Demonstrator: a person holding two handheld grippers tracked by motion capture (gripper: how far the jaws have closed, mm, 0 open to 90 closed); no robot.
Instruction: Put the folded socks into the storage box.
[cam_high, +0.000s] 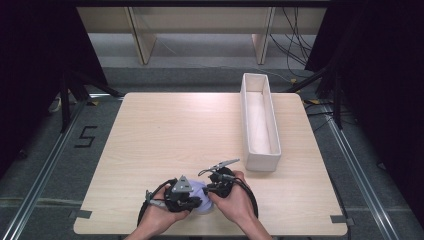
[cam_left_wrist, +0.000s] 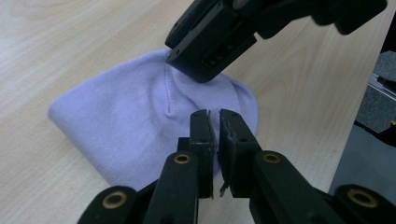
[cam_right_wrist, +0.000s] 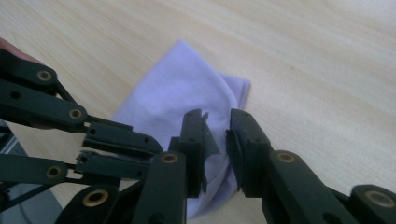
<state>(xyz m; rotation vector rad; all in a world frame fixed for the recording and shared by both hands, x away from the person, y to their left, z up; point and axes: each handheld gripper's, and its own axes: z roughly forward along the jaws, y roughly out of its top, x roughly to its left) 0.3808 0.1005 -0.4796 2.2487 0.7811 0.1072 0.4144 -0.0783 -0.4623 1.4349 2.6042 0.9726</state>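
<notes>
L gripper (cam_left_wrist: 215, 116) is sitting nearly clenched over the lilac beanie (cam_left_wrist: 140, 121), nothing pinched; R gripper (cam_right_wrist: 215, 119) is hovering released above it w/ jaws slightly apart, on the wooden table (cam_high: 165, 130).

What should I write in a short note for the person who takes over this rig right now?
Left hand-held gripper: jaws nearly shut, just above the lilac cloth; whether they pinch it is unclear.
Right hand-held gripper: jaws slightly apart over the cloth, no visible grip.
The cloth lies on the table at the near edge, between both hands.
The white box stands at far right, nothing visible inside.
Done: both grippers at the cloth. Left: probably grasping and handling it.
</notes>
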